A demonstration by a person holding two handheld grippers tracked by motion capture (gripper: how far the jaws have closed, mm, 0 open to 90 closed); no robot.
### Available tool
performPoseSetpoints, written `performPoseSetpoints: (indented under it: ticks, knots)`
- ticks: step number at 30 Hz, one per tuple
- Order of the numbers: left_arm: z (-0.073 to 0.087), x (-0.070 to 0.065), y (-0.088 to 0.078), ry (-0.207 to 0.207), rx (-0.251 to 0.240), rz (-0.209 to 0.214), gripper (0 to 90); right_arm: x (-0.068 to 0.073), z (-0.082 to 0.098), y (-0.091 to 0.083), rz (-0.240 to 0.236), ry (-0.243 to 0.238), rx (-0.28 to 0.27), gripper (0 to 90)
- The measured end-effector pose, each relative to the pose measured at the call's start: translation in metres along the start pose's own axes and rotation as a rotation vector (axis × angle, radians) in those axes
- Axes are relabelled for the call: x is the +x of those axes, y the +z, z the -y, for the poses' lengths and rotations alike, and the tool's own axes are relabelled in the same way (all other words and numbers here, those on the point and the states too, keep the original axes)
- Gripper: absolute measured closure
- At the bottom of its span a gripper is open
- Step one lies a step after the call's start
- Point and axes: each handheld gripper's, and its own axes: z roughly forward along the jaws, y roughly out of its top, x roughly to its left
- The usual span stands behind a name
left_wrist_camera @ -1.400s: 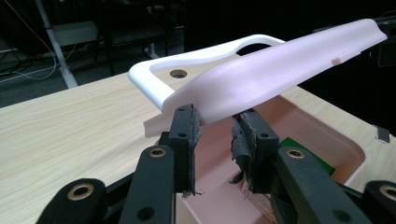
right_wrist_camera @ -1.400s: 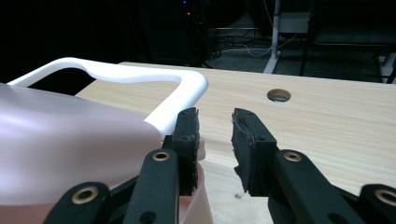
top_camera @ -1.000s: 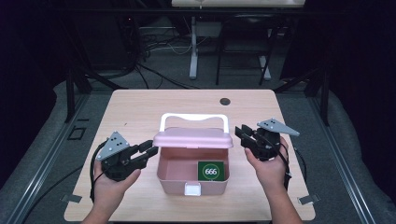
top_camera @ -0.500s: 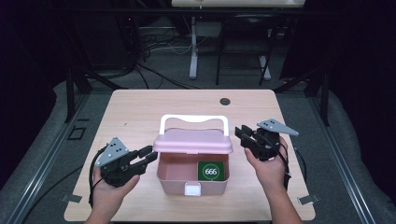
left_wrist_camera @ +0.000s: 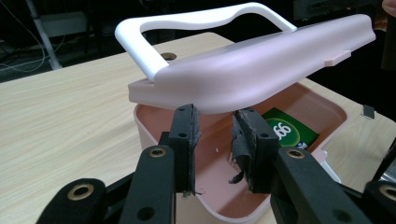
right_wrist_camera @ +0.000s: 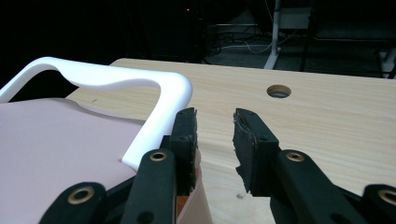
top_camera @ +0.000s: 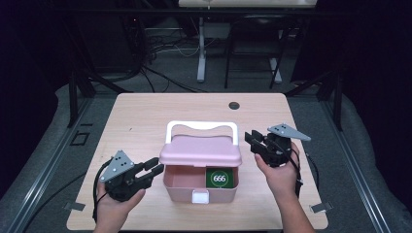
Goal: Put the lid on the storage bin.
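Box (top_camera: pixel 200 172), pink moulded plastic with rounded corners, sits near the front middle of the table (top_camera: pixel 145 116). Its lid (top_camera: pixel 200 150) is hinged at the back and stands part-raised, with a white handle (top_camera: pixel 201 127) arching behind it. Inside, at the right, lies a green card (top_camera: pixel 219 177) marked 666; a white latch (top_camera: pixel 200 196) sits on the front wall. Left gripper (top_camera: pixel 154 171) rests just beside the box's left wall, jaws narrowly apart and holding nothing. Right gripper (top_camera: pixel 251 140) hangs near the lid's right end, jaws likewise parted and empty. The box is probably light, stiff and smooth, so slippery at its glossy walls; the lid edge and the handle look like the surest holds. Table: pale wood grain, matt, with a round hole (top_camera: pixel 234 105) at the back.
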Motion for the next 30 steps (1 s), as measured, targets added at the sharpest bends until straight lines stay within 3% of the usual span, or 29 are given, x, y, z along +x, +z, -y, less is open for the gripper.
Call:
performPoseSetpoints:
  ticks: [11, 30]
  knots:
    - [0.016, -0.002, 0.0, 0.003, 0.018, 0.011, 69.8, 0.0, 0.001, 0.001, 0.001, -0.001, 0.004, 69.4]
    - [0.045, -0.003, 0.003, -0.043, 0.046, 0.03, 70.3, 0.0, 0.002, 0.002, 0.002, 0.002, 0.005, 69.0]
